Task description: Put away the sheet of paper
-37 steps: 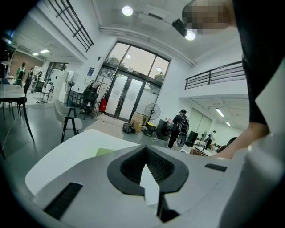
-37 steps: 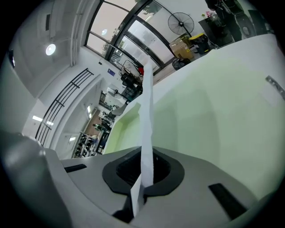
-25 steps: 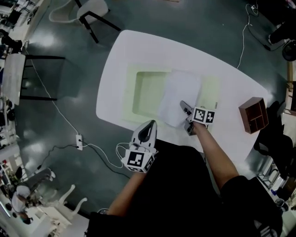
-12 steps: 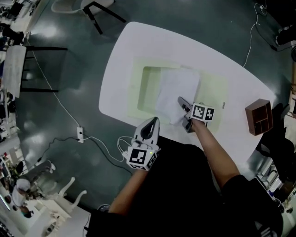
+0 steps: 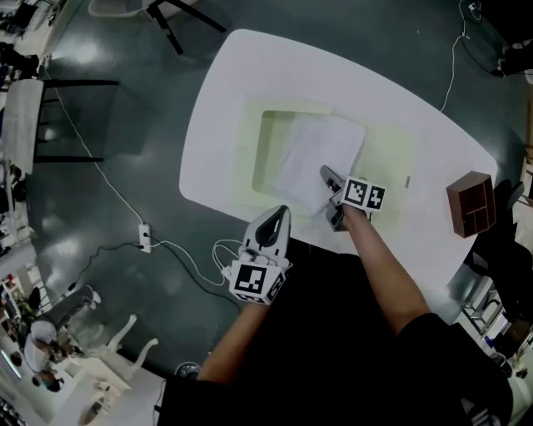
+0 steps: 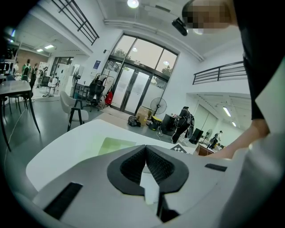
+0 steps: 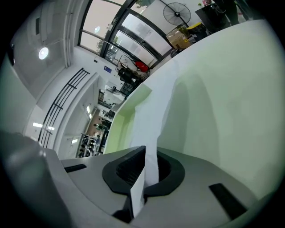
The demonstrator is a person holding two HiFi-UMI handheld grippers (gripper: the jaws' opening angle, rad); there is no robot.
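A white sheet of paper [image 5: 312,154] lies over the middle of a pale green folder [image 5: 391,154] that is spread open on the white table [image 5: 250,75]. My right gripper [image 5: 326,176] is shut on the sheet's near right edge. In the right gripper view the sheet [image 7: 153,111] runs up from between the pads of my right gripper [image 7: 144,153], slightly lifted and curved. My left gripper [image 5: 276,215] hovers at the table's near edge, apart from the paper. In its own view the left gripper [image 6: 145,149] has its jaws together and grips nothing.
A brown wooden box [image 5: 469,202] with compartments stands at the table's right end. A chair [image 5: 158,17] stands beyond the far left corner. A power strip [image 5: 143,237] and cables [image 5: 191,279] lie on the floor to the left. The person's body is close to the near edge.
My right gripper has slid the sheet a little to the left, further over the folder's darker left panel. The left gripper has hardly moved.
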